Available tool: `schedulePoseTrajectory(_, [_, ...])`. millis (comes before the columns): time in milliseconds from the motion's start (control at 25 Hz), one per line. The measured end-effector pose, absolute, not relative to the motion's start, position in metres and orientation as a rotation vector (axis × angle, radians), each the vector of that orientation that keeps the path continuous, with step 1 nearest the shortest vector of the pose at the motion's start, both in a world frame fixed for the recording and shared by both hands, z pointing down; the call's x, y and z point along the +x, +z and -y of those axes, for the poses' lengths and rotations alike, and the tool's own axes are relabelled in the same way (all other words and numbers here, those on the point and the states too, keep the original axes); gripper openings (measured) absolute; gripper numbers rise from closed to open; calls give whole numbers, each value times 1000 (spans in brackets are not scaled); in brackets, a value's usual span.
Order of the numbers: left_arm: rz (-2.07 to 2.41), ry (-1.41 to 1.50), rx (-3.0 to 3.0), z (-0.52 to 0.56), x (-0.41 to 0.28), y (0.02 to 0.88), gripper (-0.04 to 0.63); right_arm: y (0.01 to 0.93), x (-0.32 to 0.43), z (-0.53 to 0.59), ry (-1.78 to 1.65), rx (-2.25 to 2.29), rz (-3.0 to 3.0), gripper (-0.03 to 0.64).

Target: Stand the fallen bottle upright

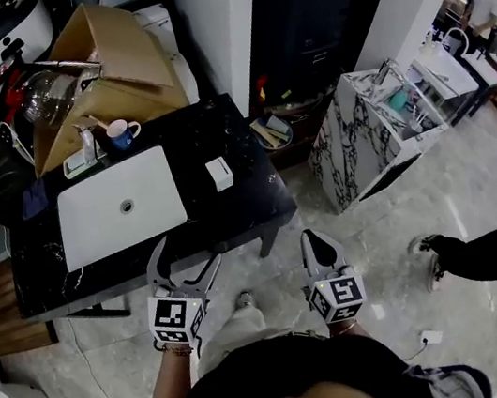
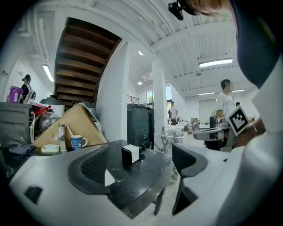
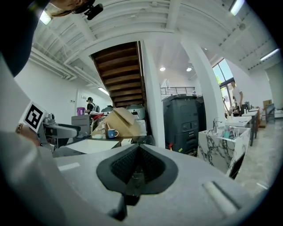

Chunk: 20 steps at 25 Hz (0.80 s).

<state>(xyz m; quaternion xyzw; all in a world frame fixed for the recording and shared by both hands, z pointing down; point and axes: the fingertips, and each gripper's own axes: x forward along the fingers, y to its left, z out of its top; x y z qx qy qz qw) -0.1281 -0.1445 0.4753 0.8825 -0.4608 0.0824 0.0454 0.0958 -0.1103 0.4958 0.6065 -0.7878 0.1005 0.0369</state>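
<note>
Black stone surface (image 1: 227, 130), with the white bottle (image 1: 219, 173) lying on its side near the right edge, just beside the white sink (image 1: 119, 206) (bare top all around it). Off the near edge: left gripper (image 1: 187, 256) jaws wide apart and empty, right gripper (image 1: 316, 238) jaws pressed together, holding nothing. A mug (image 1: 122, 133) and a cardboard box (image 1: 111, 65) crowd the back.
</note>
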Motion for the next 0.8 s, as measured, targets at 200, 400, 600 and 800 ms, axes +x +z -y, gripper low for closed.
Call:
schedulePoseTrajectory(200, [1309, 328, 2724, 188, -124, 481, 431, 502, 94, 145, 321, 1903, 2393, 5])
schedulePoseTrajectory(400, [1230, 402, 2745, 226, -115, 485, 431, 505, 94, 167, 335, 1921, 2384, 5])
schedulePoseTrajectory(600, [1235, 434, 2794, 265, -104, 479, 431, 504, 101, 181, 349, 1937, 2368, 5])
schedulePoseTrajectory(800, [1114, 566, 2860, 297, -80, 480, 431, 510, 116, 192, 351, 1936, 2350, 5])
